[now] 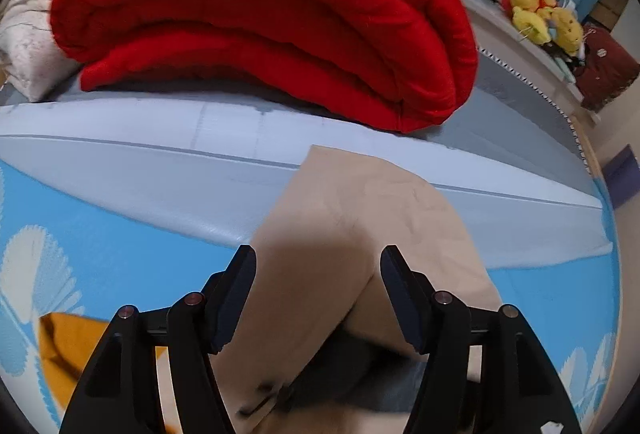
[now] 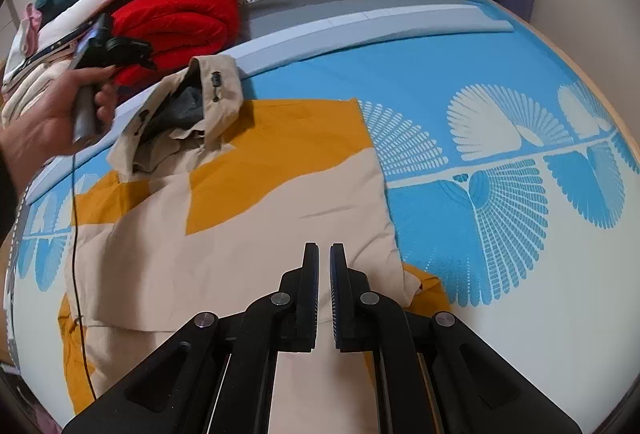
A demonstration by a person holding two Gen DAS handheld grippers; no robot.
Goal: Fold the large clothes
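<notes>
Up at the bed's far left edge, the person's left hand (image 2: pixel 60 110) tips the left gripper (image 1: pixel 318 266) steeply down, jaws apart over the beige collar without pressing it. The beige-and-mustard cotton jacket (image 2: pixel 240 218) lies flat on the blue fan-patterned bedspread (image 2: pixel 500 82). Only the right wrist view shows the right gripper (image 2: pixel 324 254), jaws nearly together, empty, above the jacket's near hem.

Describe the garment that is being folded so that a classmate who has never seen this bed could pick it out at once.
Start at the bed with its blue bedspread printed with white fans. Lying flat across its near side is a jacket in beige with mustard-orange panels, its collar raised towards the folded red blanket. Nothing else there is two-toned: the blanket is plain red, and the soft toys sit farther back.
</notes>
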